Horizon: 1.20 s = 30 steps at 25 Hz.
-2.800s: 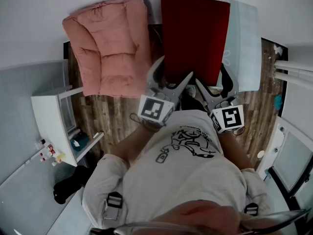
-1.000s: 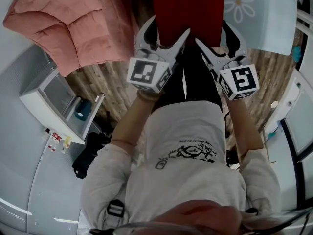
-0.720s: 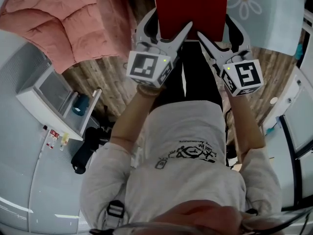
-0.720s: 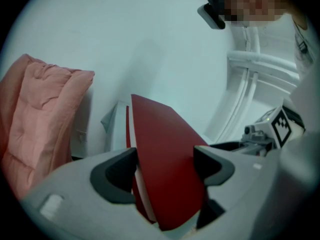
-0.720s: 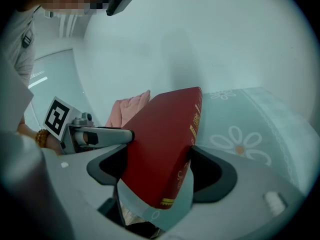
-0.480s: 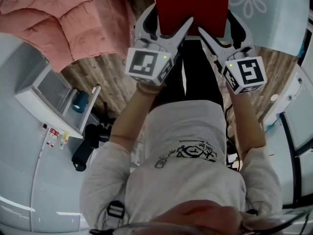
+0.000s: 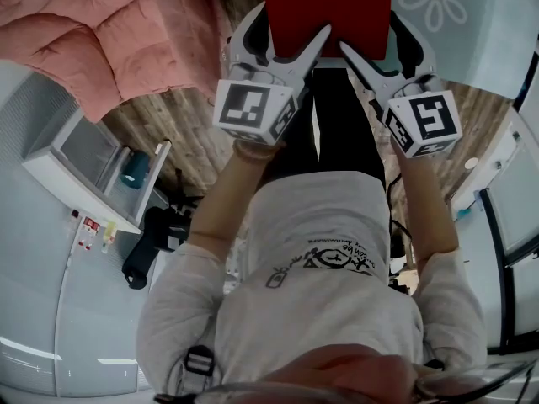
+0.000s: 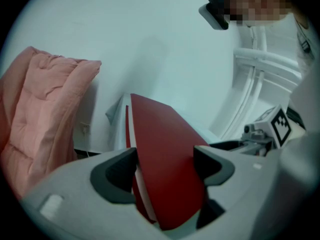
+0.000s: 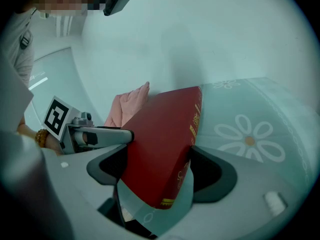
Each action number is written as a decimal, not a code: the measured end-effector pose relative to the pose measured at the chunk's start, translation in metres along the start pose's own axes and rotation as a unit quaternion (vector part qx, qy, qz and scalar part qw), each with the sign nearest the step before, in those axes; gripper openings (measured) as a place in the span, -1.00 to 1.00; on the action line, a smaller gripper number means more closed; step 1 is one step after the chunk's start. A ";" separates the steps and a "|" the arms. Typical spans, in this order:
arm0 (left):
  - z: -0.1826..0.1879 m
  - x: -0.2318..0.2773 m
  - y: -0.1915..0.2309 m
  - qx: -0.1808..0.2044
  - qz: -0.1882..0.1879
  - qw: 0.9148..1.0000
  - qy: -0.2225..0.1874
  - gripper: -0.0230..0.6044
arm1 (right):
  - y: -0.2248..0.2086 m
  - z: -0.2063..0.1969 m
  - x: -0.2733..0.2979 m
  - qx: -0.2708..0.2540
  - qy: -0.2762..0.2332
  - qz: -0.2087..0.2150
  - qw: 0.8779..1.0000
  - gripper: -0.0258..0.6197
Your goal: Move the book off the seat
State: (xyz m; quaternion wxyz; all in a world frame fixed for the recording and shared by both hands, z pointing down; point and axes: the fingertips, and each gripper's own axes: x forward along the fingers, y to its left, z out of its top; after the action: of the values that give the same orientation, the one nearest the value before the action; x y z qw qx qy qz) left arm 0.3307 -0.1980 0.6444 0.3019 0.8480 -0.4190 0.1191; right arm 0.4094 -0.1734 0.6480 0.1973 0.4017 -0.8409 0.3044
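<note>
A thick red book (image 7: pixel 324 11) with gold print on its spine is at the top middle of the head view. Both grippers hold it by its near edge. My left gripper (image 7: pixel 284 42) is shut on the near left corner, and in the left gripper view the book (image 8: pixel 165 154) fills the gap between the jaws of the left gripper (image 8: pixel 167 166). My right gripper (image 7: pixel 376 50) is shut on the near right corner. The right gripper view has the book's spine (image 9: pixel 192 129) pressed between the pads of the right gripper (image 9: pixel 157 166). The book's far end runs out of the head view.
A pale blue seat cushion with a daisy print (image 7: pixel 455 15) lies right of and beyond the book, as in the right gripper view (image 9: pixel 250 134). A pink quilted cushion (image 7: pixel 101 32) sits to the left. A white shelf unit (image 7: pixel 93 167) stands on the wooden floor (image 7: pixel 181 120).
Since 2.8 s ago the view has closed in on the book, with both grippers at its near edge. Over the last second, book and grippers have crept slightly upward in the head view.
</note>
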 end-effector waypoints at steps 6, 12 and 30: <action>-0.007 0.004 0.004 -0.003 -0.001 1.000 0.006 0.19 | -0.003 -0.007 0.005 0.002 0.007 0.001 1.000 0.30; -0.011 0.009 0.004 0.003 0.002 1.000 0.018 0.19 | -0.007 -0.012 0.006 0.007 0.014 0.000 1.000 0.31; -0.013 0.011 0.008 -0.011 0.002 1.000 0.029 0.21 | -0.008 -0.012 0.009 0.009 0.018 -0.006 1.000 0.33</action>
State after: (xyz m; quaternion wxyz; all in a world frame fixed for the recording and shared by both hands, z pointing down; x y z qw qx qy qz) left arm 0.3313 -0.2008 0.6627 0.3231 0.8401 -0.4130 0.1391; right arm 0.4114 -0.1742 0.6650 0.2108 0.4029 -0.8321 0.3176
